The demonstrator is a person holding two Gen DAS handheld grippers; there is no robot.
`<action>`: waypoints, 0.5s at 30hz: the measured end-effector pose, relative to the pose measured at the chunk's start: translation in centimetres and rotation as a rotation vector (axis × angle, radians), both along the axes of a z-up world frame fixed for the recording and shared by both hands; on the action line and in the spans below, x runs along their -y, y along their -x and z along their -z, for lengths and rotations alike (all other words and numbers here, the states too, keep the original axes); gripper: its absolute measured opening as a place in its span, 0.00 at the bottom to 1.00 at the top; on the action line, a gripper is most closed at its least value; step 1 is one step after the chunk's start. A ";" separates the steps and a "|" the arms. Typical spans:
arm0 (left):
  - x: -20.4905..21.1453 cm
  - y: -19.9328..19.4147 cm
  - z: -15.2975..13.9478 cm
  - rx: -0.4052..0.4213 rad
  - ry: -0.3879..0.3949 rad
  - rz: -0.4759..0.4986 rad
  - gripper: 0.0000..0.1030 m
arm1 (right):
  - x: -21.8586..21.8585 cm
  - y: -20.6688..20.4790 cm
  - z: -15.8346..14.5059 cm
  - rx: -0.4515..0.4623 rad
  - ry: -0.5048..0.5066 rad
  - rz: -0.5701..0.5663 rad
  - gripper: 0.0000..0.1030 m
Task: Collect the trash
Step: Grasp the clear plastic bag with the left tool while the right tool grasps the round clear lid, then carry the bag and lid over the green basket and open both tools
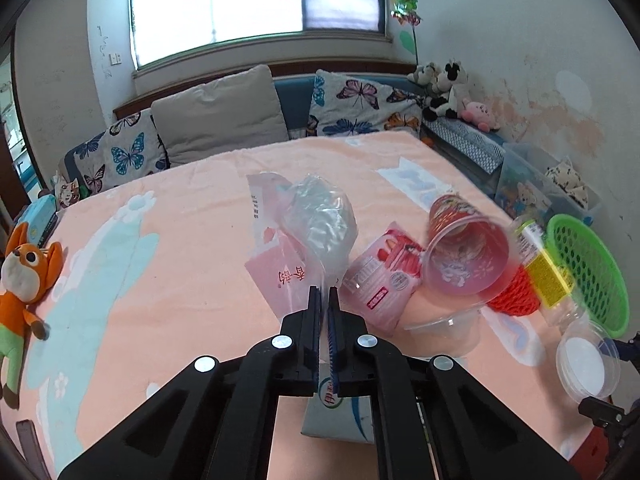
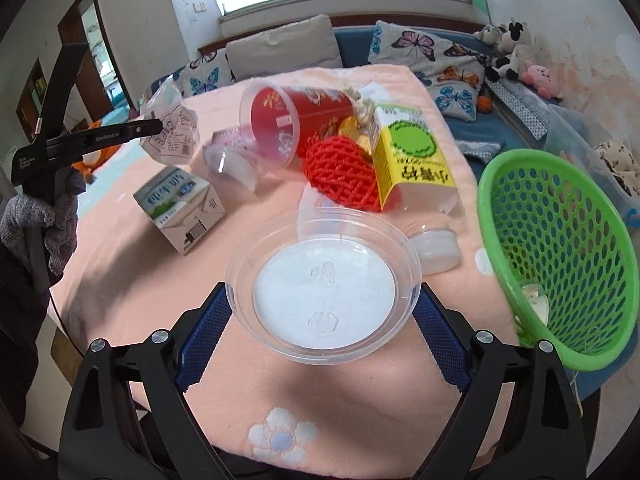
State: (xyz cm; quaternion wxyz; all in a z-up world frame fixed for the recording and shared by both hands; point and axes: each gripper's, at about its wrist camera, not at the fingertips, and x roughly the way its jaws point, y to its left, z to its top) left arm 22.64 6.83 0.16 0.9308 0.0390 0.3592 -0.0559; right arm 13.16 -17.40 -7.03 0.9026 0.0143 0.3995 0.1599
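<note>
My left gripper [image 1: 325, 293] is shut on a crumpled clear plastic bag with pink print [image 1: 316, 216], which hangs lifted above the pink tablecloth [image 1: 180, 280]. The right wrist view shows the same bag [image 2: 172, 128] pinched at the tip of the left gripper [image 2: 158, 125], held by a gloved hand [image 2: 48, 216]. My right gripper [image 2: 322, 300] stands wide, its blue pads [image 2: 204, 332] pressing both sides of a round clear plastic lid [image 2: 324, 288], tilted and raised off the cloth. The green basket [image 2: 560, 240] stands just right of it.
A red cup [image 2: 296, 120] lies on its side beside a red foam net [image 2: 344, 176] and a yellow-green bottle [image 2: 408, 152]. A milk carton [image 2: 180, 208], a small clear cup [image 2: 236, 164] and a white cap [image 2: 436, 248] lie nearby. A pink packet [image 1: 380, 280] lies mid-table; a fox plush [image 1: 24, 276] sits at left.
</note>
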 end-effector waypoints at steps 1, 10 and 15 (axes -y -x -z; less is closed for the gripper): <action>0.2 0.5 -0.5 0.014 0.004 0.001 0.04 | 0.2 0.2 -0.2 0.007 -0.003 0.003 0.87; 3.5 3.8 -4.3 0.092 0.049 0.090 0.03 | 2.3 1.0 -2.3 0.063 -0.001 0.047 0.87; 5.9 4.5 -5.2 0.101 0.078 0.146 0.03 | 4.7 1.2 -2.8 0.077 0.008 0.100 0.87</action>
